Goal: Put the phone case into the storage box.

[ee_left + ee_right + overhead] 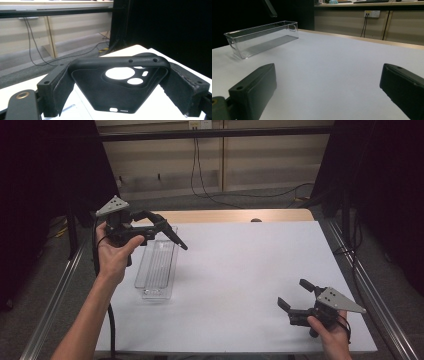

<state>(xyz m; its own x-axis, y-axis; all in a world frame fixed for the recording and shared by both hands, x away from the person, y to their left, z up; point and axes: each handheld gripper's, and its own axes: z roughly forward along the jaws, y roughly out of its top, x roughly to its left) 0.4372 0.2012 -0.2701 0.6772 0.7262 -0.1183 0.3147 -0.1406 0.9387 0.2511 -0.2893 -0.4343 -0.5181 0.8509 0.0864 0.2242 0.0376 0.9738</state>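
- Left gripper [167, 231]: held up off the desk [240, 285] in the person's left hand [114, 255], grey three-cornered plate on top, jaws pointing toward the desk's middle and slightly down.
- Its jaws are clamped on a black phone case [120, 87]. In the left gripper view the case spans the gap between the two pads, one long edge against each; inner side faces the camera.
- Case detail: two round camera cut-outs plus a small slot sit near its far rim, port holes along the near edge. The far rim rises a little above the jaw tips.
- Clear plastic tray [159, 265]: long, narrow, ribbed floor, nothing visible in it. It lies on the white desk directly under and just beyond the left jaws; the case hangs above its far end, not touching it as far as the high view shows.
- Right gripper [296, 296]: low near the desk's near right corner, in the person's right hand [334, 334]. Jaws spread wide, nothing between them, only bare desk surface.
- From the right jaws, the tray sits well ahead and off to the left; well apart from them.
- Cable trails from the left gripper down past the forearm.
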